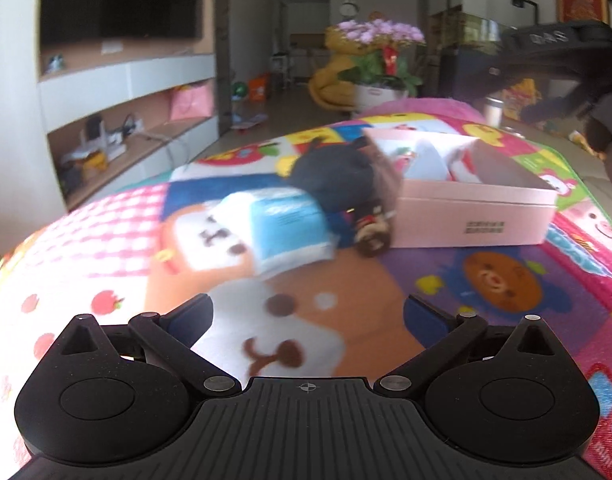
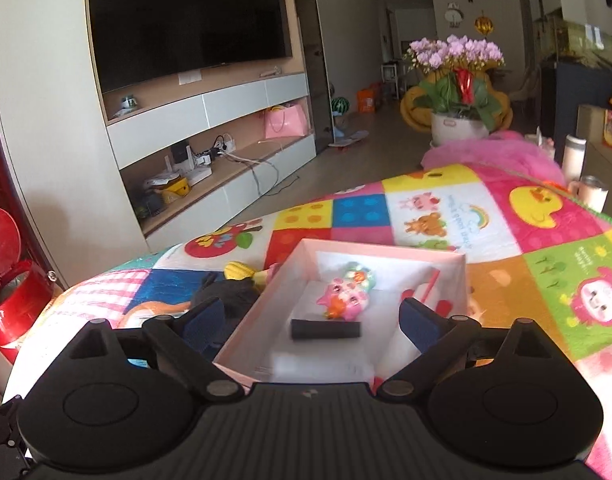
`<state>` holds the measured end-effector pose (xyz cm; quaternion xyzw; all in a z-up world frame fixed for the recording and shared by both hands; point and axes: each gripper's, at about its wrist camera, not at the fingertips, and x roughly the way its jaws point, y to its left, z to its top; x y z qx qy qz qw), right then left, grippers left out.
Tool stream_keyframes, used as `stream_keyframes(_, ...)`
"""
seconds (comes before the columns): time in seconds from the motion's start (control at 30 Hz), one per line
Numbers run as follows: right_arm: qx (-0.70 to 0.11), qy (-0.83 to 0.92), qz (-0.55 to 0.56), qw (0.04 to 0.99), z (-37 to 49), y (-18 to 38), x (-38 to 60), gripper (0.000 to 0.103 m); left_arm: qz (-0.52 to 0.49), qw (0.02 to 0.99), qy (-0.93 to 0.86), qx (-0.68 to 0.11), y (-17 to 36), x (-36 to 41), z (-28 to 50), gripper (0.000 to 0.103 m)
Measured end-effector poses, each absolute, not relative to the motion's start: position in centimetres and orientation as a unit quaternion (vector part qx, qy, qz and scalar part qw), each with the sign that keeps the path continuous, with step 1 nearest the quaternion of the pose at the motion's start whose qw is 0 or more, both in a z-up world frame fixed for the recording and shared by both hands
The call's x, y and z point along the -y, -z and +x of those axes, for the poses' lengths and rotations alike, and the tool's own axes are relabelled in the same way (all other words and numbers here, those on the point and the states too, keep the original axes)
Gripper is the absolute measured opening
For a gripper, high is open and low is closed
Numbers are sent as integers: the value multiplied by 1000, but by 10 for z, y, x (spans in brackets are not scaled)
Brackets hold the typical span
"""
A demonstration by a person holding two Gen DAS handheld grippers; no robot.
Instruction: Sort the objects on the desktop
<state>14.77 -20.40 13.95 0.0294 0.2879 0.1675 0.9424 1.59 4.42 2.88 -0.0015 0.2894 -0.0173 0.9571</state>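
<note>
Both my grippers are empty with jaws spread wide: the left gripper [image 1: 308,312] hovers over the patterned play mat [image 1: 506,280], the right gripper [image 2: 312,318] hangs above the open pink box [image 2: 386,250]. Items still to sort lie left of the box: a blue-and-white packet [image 1: 282,224], a dark soft item [image 1: 334,176] pressed against the box wall, and a small brown object [image 1: 372,236] touching the box corner. In the box I see a pink cartoon toy [image 2: 346,294] and a dark cylinder [image 2: 326,330] just beside it.

Risks, as I judge them: the packet looks slick and soft, so a shallow pinch may let it slide out; reaching for the dark item could shove the light box across the mat; the brown object may roll; left-view blur makes my aim uncertain, and both grippers converging at the box could collide.

The surface is a soft, quilted mat, likely yielding under pressure. Beyond it: a wall-mounted television [image 2: 186,16], shelving, a pot of purple orchids [image 2: 454,54], a red bin [image 2: 10,280]
</note>
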Motion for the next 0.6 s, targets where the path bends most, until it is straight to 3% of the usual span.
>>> stream_keyframes(0.47,-315,-212,-67,923,162,-131,121,94,-123,945,-16,-302,-12,-88,13,103)
stream_keyframes(0.6,-344,-222,-75,909,203,-136,86,75,-137,945,-12,-298,-12,-91,12,103)
